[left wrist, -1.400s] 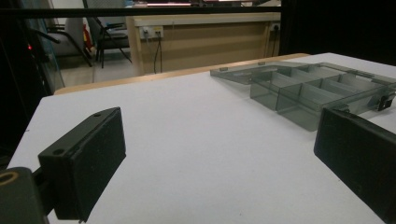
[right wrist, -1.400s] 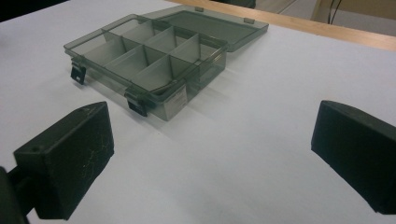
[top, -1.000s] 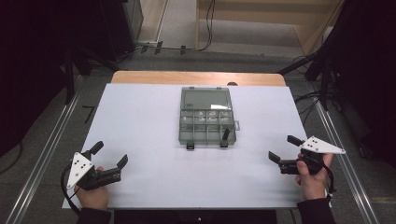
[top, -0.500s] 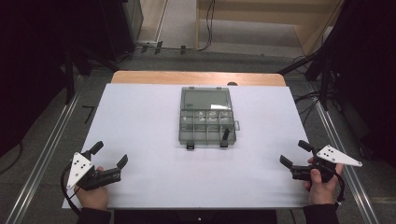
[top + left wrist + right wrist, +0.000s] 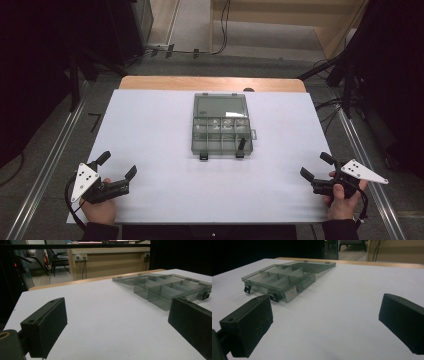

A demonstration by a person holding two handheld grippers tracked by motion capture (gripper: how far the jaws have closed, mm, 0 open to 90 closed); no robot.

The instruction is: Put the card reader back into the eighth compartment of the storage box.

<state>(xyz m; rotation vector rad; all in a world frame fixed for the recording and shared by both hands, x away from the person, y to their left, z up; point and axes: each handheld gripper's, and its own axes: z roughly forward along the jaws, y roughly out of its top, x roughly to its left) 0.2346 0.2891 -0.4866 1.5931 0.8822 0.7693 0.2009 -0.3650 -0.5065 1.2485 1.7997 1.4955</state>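
Observation:
A clear grey plastic compartment box (image 5: 221, 131) lies open in the middle of the white table (image 5: 150, 125), its lid folded back flat toward the far side and two black latches at its near edge. Its compartments (image 5: 160, 288) (image 5: 279, 280) look empty. My left gripper (image 5: 117, 166) rests at the near left corner, open, with nothing between its jaws. My right gripper (image 5: 316, 165) sits at the near right edge, also open and empty. Both point toward the box from well short of it.
A strip of wooden tabletop (image 5: 210, 83) shows beyond the white sheet. Metal rails (image 5: 45, 170) run along both sides of the table. Cables and dark stands (image 5: 345, 75) crowd the floor behind.
My right gripper has drifted right and toward the near edge of the table. The left gripper and the box have stayed put.

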